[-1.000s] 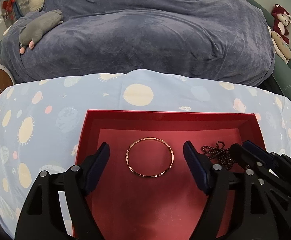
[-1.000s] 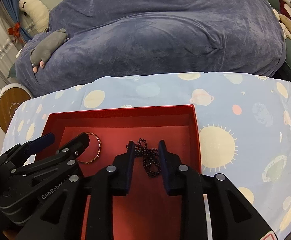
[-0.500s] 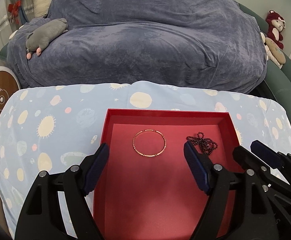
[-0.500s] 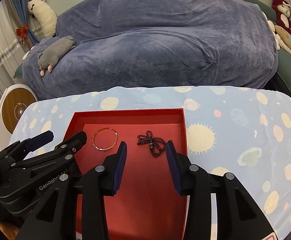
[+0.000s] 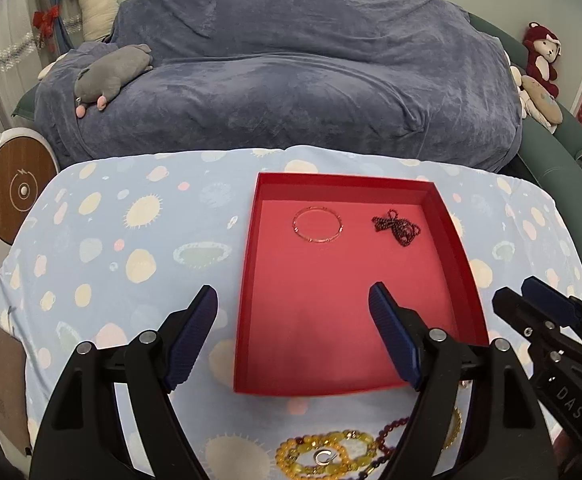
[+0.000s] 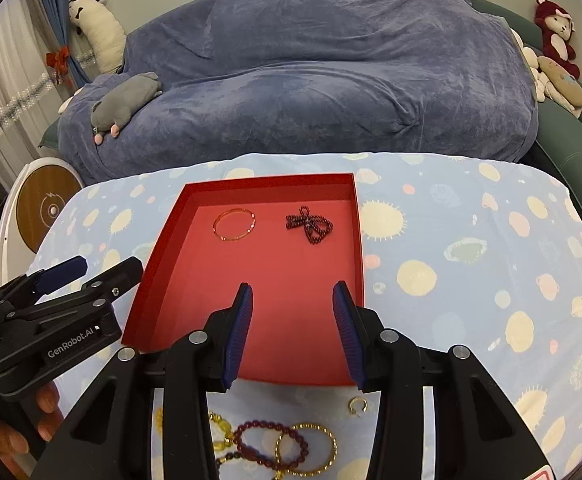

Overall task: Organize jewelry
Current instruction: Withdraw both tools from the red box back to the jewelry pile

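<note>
- Red tray point(image 5: 247, 280) on a pale blue tablecloth point(image 5: 103, 240) printed with suns and planets; low walls all round, floor bare across its near half.
- Inside, toward the far wall: a thin gold bangle point(image 5: 317, 225) lying flat on the left, and a dark red bead strand point(image 5: 398, 229) bunched up on the right (apart from each other, neither touching a wall).
- Same pair seen from the right wrist: gold bangle point(image 6: 234, 224) left, bead strand point(image 6: 310, 228) right.
- Left gripper point(image 5: 293, 334) hanging above the tray's near left corner, blue pads spread wide, nothing between them; left pad over the cloth, right pad over the tray floor.
- Right gripper point(image 6: 293, 334) above the tray's near edge, jaws just widened to a moderate gap, nothing held (only the tray floor visible between the pads).
- On the cloth in front of the tray, loose pieces: a yellow bead bracelet point(image 5: 323, 454), a dark red bead bracelet point(image 6: 269, 446) overlapping a gold ring-shaped bangle point(image 6: 307, 450), and a small open gold ring point(image 6: 358, 405) just beside the tray's near wall.
- Behind the table, a sofa under a blue-grey throw point(image 5: 291, 80), a grey plush toy point(image 5: 109, 76) on its left end.
- Part of a hand point(image 6: 19, 428) at the lower left of the right wrist view, under the left gripper's body.
</note>
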